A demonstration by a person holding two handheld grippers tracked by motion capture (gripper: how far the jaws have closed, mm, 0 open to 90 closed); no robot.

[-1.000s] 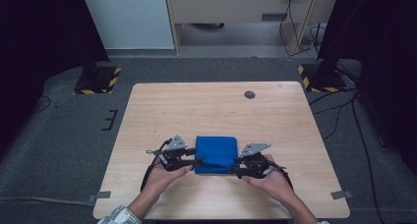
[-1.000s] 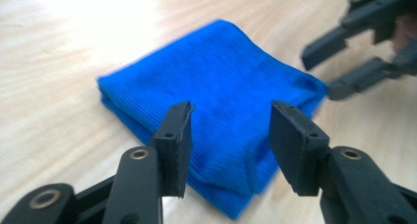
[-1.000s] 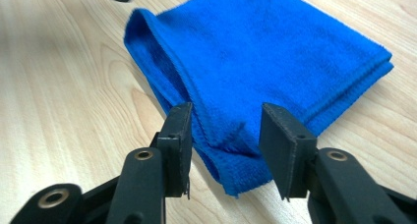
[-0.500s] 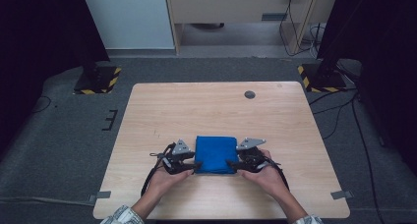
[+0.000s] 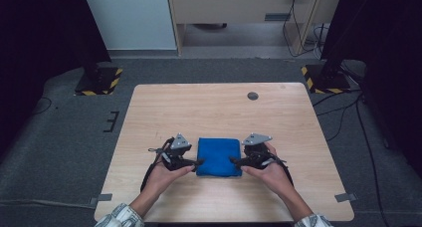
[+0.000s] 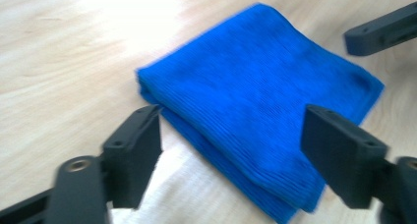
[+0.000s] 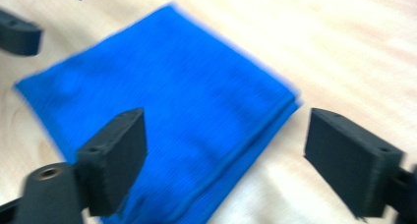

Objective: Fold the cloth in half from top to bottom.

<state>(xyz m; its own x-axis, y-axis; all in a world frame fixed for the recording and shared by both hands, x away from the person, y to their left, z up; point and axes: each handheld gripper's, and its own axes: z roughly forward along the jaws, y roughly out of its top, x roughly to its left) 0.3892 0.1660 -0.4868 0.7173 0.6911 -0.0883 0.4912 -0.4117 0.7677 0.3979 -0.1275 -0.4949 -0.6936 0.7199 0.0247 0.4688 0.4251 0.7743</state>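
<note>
With both jaws just opened, I gripped nothing.
My left gripper [image 5: 198,163] and right gripper [image 5: 232,160] flanked the folded blue cloth [image 5: 218,157], pads clear.

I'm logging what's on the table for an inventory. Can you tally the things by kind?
Blue folded cloth: 1
Handheld tongs: 2, left tongs and right tongs, both open beside the cloth
Dark round disc near the table's far edge: 1
Total: 4

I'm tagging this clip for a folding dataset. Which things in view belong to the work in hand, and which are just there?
Part of the work:
- folded blue terry cloth, flat on the table
- left gripper, jaws just opened, off the cloth
- right gripper, jaws just opened, off the cloth

Just there:
- light wooden table
- small dark round disc near the table's far edge
</note>
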